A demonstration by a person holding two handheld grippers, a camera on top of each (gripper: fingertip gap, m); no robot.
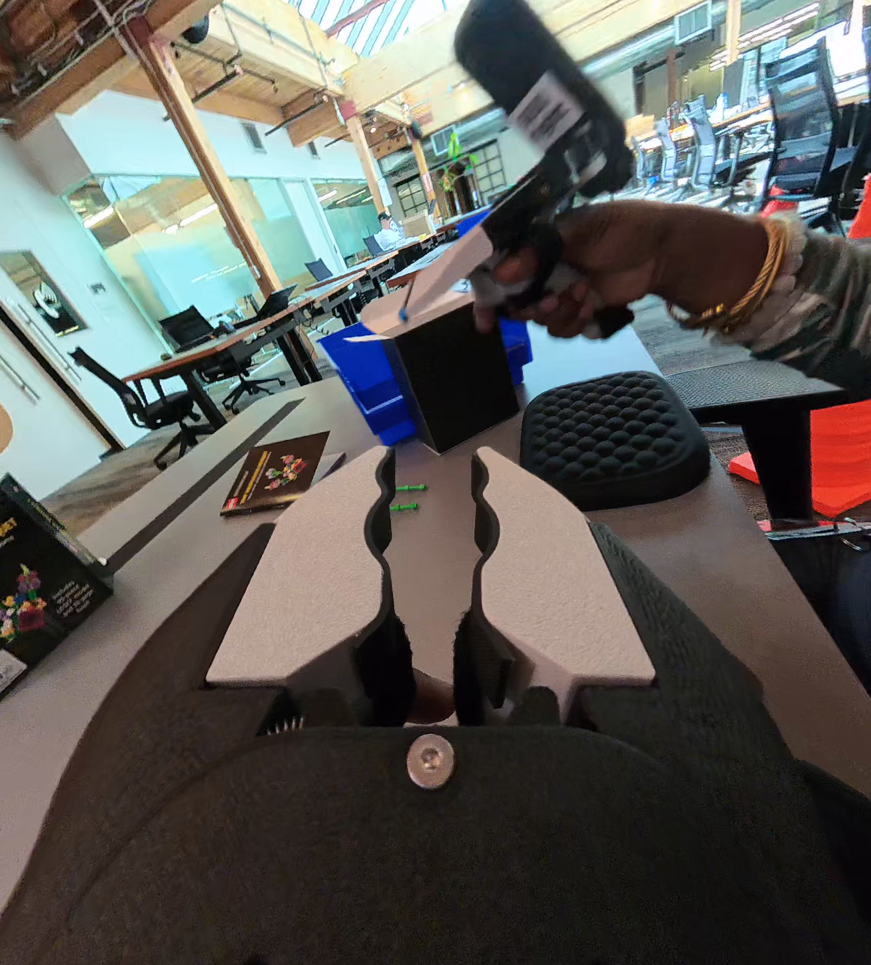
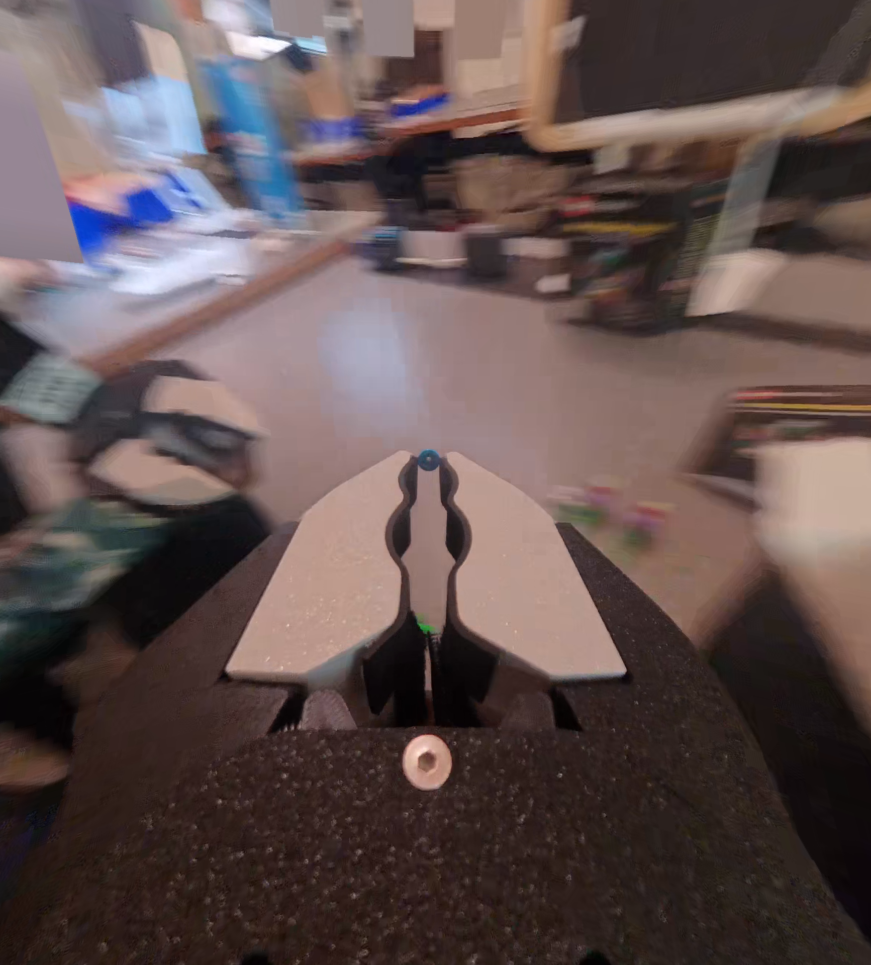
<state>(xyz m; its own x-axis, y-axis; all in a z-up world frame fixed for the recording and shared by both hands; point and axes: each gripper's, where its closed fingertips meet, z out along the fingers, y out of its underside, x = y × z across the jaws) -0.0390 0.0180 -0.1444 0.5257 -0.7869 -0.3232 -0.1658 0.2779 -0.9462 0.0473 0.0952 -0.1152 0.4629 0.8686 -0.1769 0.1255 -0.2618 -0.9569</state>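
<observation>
My left gripper (image 1: 433,465) is open and empty, low over the grey table (image 1: 647,585). Two small green pegs (image 1: 408,496) lie on the table just ahead of its left finger. My right gripper (image 2: 428,462) is shut on a thin stem piece with a blue round end (image 2: 428,459); a bit of green shows deeper between its fingers. In the left wrist view a hand holds the right gripper (image 1: 412,303) in the air above a black box (image 1: 454,376), with the blue-tipped stem (image 1: 404,313) sticking out of its tips.
Blue bins (image 1: 365,376) stand behind the black box. A black bumpy cushion (image 1: 616,438) lies to the right and a dark booklet (image 1: 276,472) to the left. A black flower-print box (image 1: 10,590) stands at far left. An orange cone (image 1: 861,454) stands beyond the table's right edge.
</observation>
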